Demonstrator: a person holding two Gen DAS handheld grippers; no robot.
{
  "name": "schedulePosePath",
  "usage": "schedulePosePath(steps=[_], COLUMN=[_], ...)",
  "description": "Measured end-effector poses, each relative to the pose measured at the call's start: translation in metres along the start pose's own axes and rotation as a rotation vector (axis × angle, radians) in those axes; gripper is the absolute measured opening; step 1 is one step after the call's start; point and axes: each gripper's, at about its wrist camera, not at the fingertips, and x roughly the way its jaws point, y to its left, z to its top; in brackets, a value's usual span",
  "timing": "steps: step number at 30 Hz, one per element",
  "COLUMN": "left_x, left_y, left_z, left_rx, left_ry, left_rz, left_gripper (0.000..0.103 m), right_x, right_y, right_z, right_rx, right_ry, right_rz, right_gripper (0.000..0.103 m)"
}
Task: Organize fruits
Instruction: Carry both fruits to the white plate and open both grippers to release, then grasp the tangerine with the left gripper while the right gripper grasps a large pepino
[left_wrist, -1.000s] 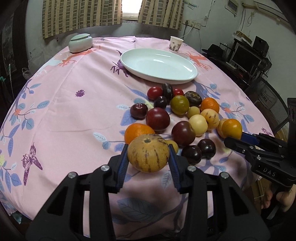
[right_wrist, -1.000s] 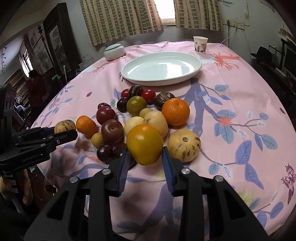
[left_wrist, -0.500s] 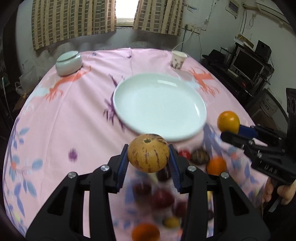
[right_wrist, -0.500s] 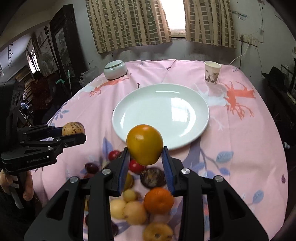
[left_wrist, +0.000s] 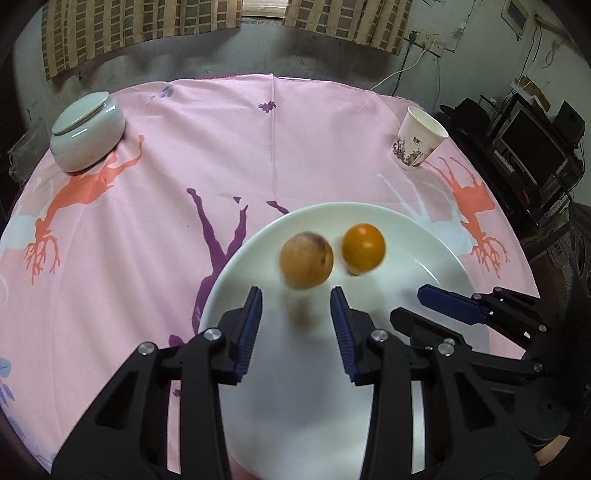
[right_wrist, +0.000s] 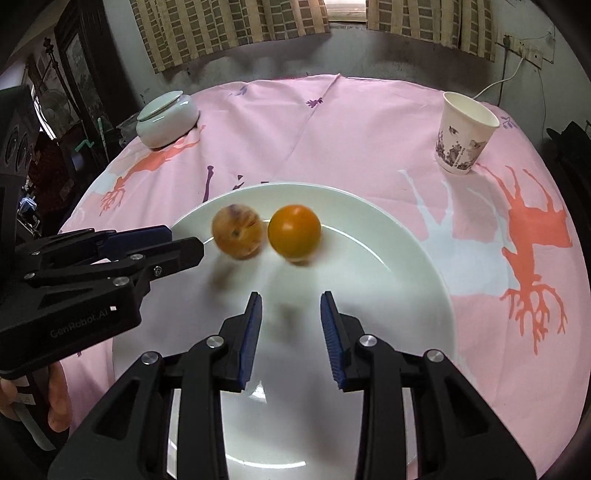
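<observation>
A white plate (left_wrist: 436, 236) (right_wrist: 388, 236) lies on the pink tablecloth. On it a tan striped melon (left_wrist: 306, 260) (right_wrist: 238, 230), blurred by motion, sits beside an orange-yellow tomato (left_wrist: 364, 248) (right_wrist: 294, 230). My left gripper (left_wrist: 295, 317) is open and empty just behind the melon; it also shows in the right wrist view (right_wrist: 177, 242) at the plate's left rim. My right gripper (right_wrist: 290, 325) is open and empty just behind the tomato; it also shows in the left wrist view (left_wrist: 424, 304) over the plate's right side. The other fruits are out of view.
A pale green lidded jar (left_wrist: 86, 136) (right_wrist: 168, 118) stands at the far left of the table. A paper cup (left_wrist: 419, 138) (right_wrist: 465, 133) stands at the far right. Dark electronics (left_wrist: 532, 147) crowd the room to the right of the table.
Both grippers moved forward over the plate and opened. The melon and the tomato left the jaws and now lie on the plate, the melon still moving.
</observation>
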Motion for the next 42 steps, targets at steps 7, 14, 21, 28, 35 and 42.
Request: schedulePosePath(steps=[7, 14, 21, 28, 35, 42], left_x=[-0.056, -0.142, -0.157, -0.170, -0.169, -0.158], left_y=[0.005, -0.004, -0.007, -0.005, 0.001, -0.002], left_z=[-0.014, -0.102, -0.224, -0.286, -0.302, -0.307], left_rx=[-0.007, 0.066, 0.060, 0.078, 0.043, 0.062], left_ry=[-0.075, -0.215, -0.134, -0.125, -0.118, -0.088], left_rz=[-0.036, 0.185, 0.168, 0.204, 0.181, 0.200], left_gripper=[0.073, 0.101, 0.101, 0.101, 0.101, 0.101], right_x=[-0.055, -0.145, -0.171, -0.162, -0.142, -0.131], right_y=[0.001, 0.016, 0.033, 0.030, 0.045, 0.041], right_z=[-0.006, -0.093, -0.213, -0.279, -0.283, -0.279], right_rx=[-0.010, -0.014, 0.019, 0.138, 0.108, 0.115], right_ry=[-0.075, -0.254, -0.211, -0.066, -0.049, -0.041], right_rz=[0.011, -0.167, -0.193, -0.146, -0.231, -0.197], right_gripper=[0.055, 0.099, 0.100, 0.100, 0.099, 0.098])
